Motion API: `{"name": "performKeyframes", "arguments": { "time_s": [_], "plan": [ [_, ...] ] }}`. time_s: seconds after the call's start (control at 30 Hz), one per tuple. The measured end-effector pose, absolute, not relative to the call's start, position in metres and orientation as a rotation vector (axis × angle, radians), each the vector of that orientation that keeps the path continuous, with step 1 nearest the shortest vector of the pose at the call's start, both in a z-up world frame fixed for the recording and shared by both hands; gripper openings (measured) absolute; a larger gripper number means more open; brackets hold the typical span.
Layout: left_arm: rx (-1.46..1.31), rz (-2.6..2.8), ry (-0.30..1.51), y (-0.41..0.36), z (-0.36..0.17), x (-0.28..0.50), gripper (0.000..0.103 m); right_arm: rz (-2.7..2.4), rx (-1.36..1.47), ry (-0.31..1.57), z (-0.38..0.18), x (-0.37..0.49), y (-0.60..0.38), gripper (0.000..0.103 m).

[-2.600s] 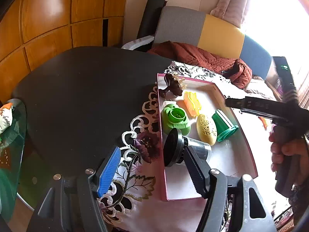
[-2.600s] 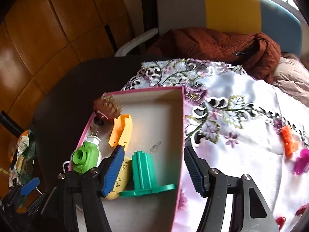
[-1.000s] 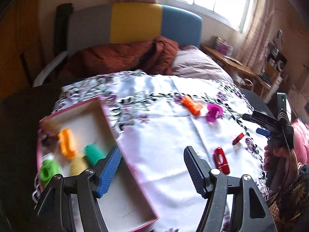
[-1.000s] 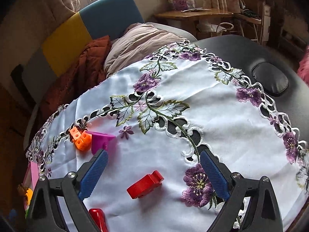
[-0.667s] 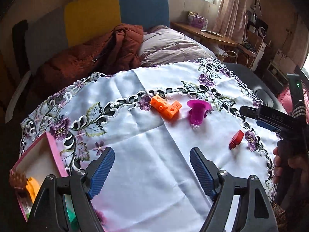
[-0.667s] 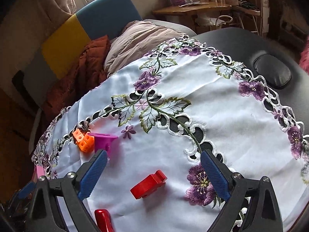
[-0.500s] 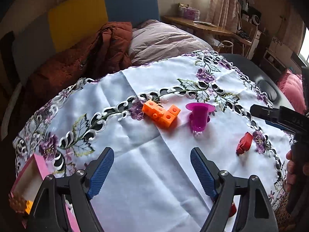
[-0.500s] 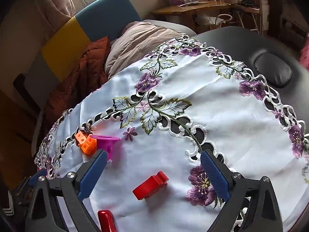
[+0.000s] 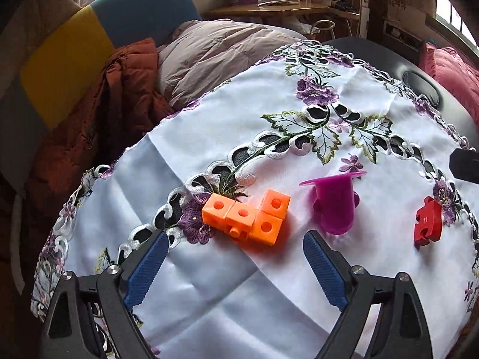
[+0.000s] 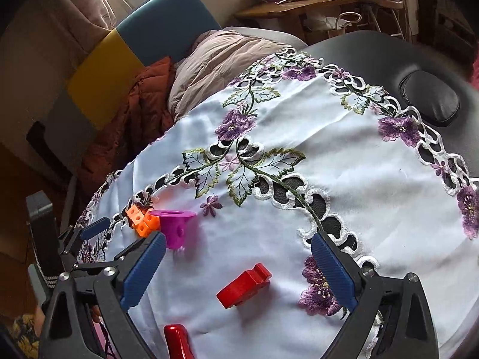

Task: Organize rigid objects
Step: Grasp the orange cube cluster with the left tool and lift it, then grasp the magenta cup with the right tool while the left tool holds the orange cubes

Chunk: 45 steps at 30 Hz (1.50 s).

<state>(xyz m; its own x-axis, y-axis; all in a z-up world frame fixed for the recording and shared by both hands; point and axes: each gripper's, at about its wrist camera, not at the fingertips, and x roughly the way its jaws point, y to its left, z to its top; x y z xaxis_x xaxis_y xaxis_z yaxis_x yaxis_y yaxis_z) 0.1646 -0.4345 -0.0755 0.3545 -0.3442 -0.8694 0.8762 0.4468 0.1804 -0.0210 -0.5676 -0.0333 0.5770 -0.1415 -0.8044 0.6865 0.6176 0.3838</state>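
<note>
1. While both claws hang over the white embroidered tablecloth [image 9: 209, 155], four loose things can be counted on it: one orange block of joined plastic cubes [image 9: 247, 217], one magenta plastic flanged cup [image 9: 335, 203] lying on its side, one red plastic puzzle piece [image 10: 244, 284], and one glossy red rounded piece [image 10: 176, 341] at the bottom edge of the right wrist view.
2. The left gripper [image 9: 233, 264] has just been spreading its blue pads wide, with nothing between them; the orange block sits just above the gap, at centre frame.
3. The right gripper [image 10: 238, 264] stands spread and empty, the puzzle piece lying below and between its fingers.
4. A second ago the left view showed the pink tray at lower left; now it has swung away to the blocks.
</note>
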Motion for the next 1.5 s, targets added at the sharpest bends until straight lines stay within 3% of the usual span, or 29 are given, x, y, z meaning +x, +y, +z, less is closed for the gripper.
{"name": "performKeyframes", "arguments": {
  "time_s": [0.3, 0.33, 0.4, 0.43, 0.93, 1.2, 1.5],
  "plan": [
    [0.804, -0.903, 0.848, -0.458, -0.092, 0.181, 0.093, -0.54, 0.766, 0.821, -0.035, -0.02, -0.569, 0.099],
    [0.806, -0.901, 0.856, -0.46, -0.094, 0.182, 0.088, -0.543, 0.76, 0.822, -0.035, -0.019, -0.569, 0.099],
    [0.75, -0.941, 0.899, -0.46, -0.096, 0.183, 0.065, -0.548, 0.746, 0.822, -0.035, -0.019, -0.569, 0.099],
    [0.729, -0.924, 0.895, -0.458, -0.094, 0.183, 0.062, -0.546, 0.743, 0.823, -0.035, -0.019, -0.569, 0.099],
    [0.395, -0.723, 1.007, -0.365, -0.07, 0.141, 0.061, -0.557, 0.762, 0.803, -0.037, -0.023, -0.575, 0.099],
    [0.318, -0.706, 0.96, -0.326, -0.039, 0.084, 0.061, -0.483, 0.698, 0.884, -0.046, -0.009, -0.561, 0.098],
    [0.299, -0.693, 0.99, -0.28, -0.05, 0.03, 0.061, -0.426, 0.751, 0.88, -0.051, -0.013, -0.56, 0.098]
  ]
}}
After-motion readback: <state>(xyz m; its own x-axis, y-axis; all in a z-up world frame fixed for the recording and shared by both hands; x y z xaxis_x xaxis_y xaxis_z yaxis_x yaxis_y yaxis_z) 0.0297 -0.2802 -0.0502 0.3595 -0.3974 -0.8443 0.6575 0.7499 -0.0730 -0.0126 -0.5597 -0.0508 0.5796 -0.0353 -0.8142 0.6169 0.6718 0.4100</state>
